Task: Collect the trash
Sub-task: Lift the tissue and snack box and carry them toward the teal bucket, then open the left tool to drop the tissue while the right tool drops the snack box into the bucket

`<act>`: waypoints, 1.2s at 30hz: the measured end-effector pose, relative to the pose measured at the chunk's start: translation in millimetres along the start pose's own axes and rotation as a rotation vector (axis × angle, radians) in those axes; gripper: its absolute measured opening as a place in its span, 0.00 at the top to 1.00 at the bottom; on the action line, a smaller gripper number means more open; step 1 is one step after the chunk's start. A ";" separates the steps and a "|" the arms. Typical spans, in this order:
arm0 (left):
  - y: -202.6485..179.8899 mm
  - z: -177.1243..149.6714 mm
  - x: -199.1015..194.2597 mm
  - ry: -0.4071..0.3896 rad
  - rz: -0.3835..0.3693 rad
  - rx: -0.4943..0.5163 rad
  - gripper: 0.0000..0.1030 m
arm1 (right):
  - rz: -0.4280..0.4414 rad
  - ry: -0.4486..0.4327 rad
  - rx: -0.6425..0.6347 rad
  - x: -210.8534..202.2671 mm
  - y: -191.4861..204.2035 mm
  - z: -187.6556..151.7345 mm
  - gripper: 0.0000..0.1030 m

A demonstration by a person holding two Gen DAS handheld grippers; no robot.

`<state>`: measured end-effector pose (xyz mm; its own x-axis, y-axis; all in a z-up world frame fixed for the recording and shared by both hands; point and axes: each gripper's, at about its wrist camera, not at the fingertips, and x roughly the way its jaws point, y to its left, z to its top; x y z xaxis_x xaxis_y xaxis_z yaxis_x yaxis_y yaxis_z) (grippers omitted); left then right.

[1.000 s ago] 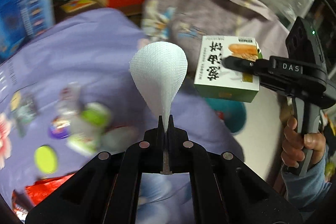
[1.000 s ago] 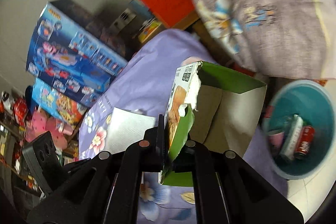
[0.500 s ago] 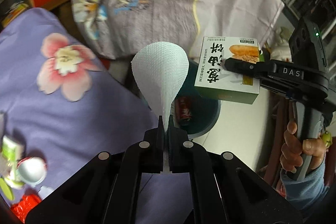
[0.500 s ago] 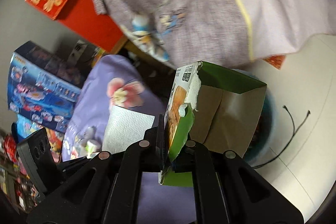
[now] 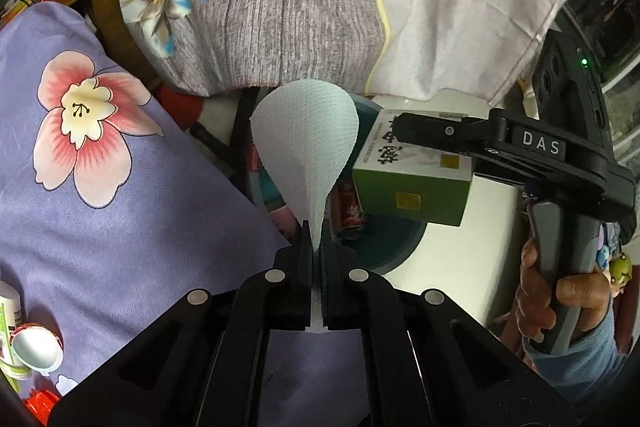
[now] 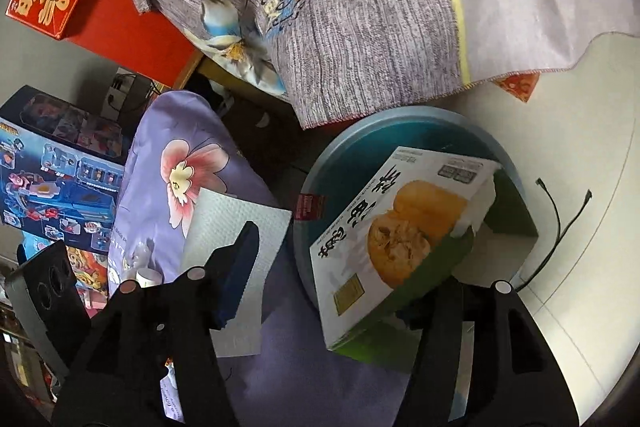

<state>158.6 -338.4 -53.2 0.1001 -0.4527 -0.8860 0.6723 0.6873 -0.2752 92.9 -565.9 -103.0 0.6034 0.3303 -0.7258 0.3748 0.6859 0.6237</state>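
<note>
- Over one teal bin (image 6: pixel 320 163), my right gripper (image 6: pixel 340 267) was opening, one food box (image 6: pixel 400 227) loose between its jaws.
- My left gripper (image 5: pixel 316 239) clenched one paper napkin (image 5: pixel 304 131).
- One can (image 5: pixel 352 211) lay inside.

**Dim indoor light, sharp centres, heavy fisheye bending**

Both wrist views are lit softly from above, with muted colours and no hard shadows. The white tissue (image 5: pixel 306 151) is the brightest surface in the left view, slightly bluish. The pale floor (image 6: pixel 592 131) glows towards 3 o'clock in the right view without blowing out. The black gripper bodies at 6 o'clock lose nearly all detail. Straight lines bow near the rims, and dark vignette fills the corners. Neither frame shows motion blur; the printed box (image 6: pixel 396 227) reads crisply.
</note>
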 end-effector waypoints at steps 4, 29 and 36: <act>-2.5 0.1 5.7 0.011 -0.003 -0.001 0.97 | 0.015 0.035 0.028 9.1 -3.9 4.3 0.38; -10.6 4.8 46.3 0.051 -0.099 -0.023 0.64 | -0.118 0.087 0.141 2.1 -17.2 10.8 0.28; -11.0 2.5 43.5 0.039 -0.120 -0.024 0.52 | -0.136 0.103 0.132 11.2 -10.3 14.8 0.28</act>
<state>157.4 -367.1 -87.8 -0.0085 -0.5104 -0.8599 0.6597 0.6434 -0.3884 106.2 -578.8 -113.2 0.4688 0.3095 -0.8273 0.5410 0.6398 0.5459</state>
